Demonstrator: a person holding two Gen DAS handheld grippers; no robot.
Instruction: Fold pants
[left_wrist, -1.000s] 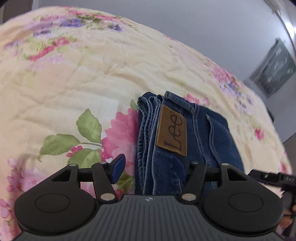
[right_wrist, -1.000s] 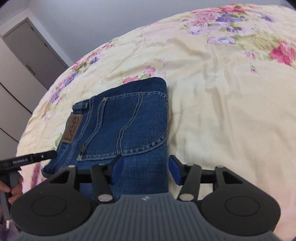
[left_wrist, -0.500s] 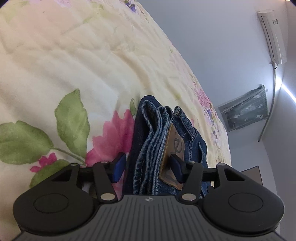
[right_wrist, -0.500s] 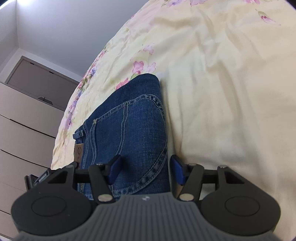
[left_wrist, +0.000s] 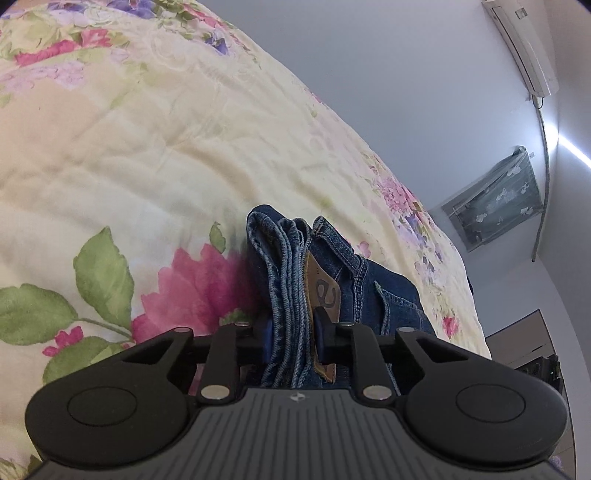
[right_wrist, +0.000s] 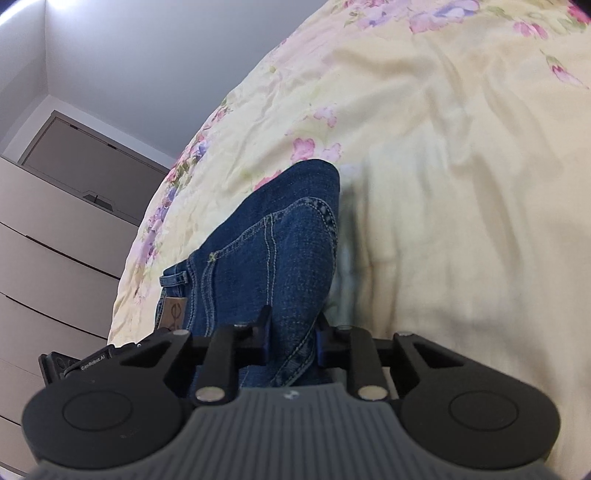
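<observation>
Since half a second ago both sets of jaws have narrowed onto the jeans (left_wrist: 295, 295): the left gripper (left_wrist: 293, 338) now pinches the stacked waistband layers beside the leather patch (left_wrist: 325, 291), and the right gripper (right_wrist: 291, 341) now clamps the folded denim edge near the pocket seam (right_wrist: 273, 243), where before the fingers stood apart around the cloth. The pants lie as a compact folded bundle on the floral quilt (left_wrist: 129, 147) — so folding looks nearly done, and this double grip probably prepares a lift or a last fold. Around it: an air conditioner (left_wrist: 524, 44) high on the wall, a covered picture (left_wrist: 495, 199) below it, and drawers (right_wrist: 55, 240) past the bed's edge. Nothing stands in the way — only the soft, wrinkled quilt could drag along.
</observation>
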